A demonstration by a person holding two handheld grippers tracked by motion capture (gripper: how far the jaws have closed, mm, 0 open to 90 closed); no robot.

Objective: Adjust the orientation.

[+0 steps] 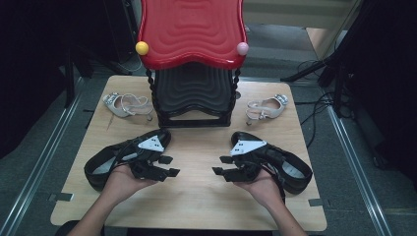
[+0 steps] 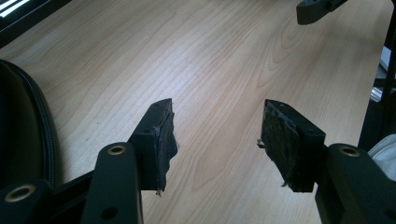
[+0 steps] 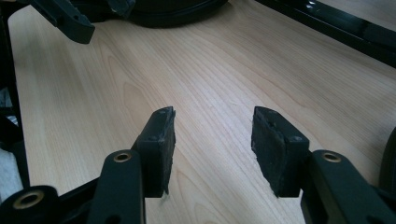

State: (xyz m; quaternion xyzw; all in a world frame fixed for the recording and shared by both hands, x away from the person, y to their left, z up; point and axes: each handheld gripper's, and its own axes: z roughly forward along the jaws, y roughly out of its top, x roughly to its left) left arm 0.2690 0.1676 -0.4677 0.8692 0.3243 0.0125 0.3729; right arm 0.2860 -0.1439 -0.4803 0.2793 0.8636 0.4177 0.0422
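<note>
Left gripper (image 1: 167,166) and right gripper (image 1: 222,165) rest near desk (image 1: 196,196) front edge, jaws spread, nothing between. Left sandal (image 1: 125,104) at far left corner, right sandal (image 1: 267,107) far right, flanking shoe rack (image 1: 193,59). Likely light, floppy straps; grip stiff sole or heel.

No text, label, brand, number or sign can be read anywhere in the high view or in either gripper view. No lettering is shown on the red shelf (image 1: 192,29), on the sandals (image 1: 127,104) or on the wooden table (image 1: 196,191), and the grey plates on the grippers are seen blank.
</note>
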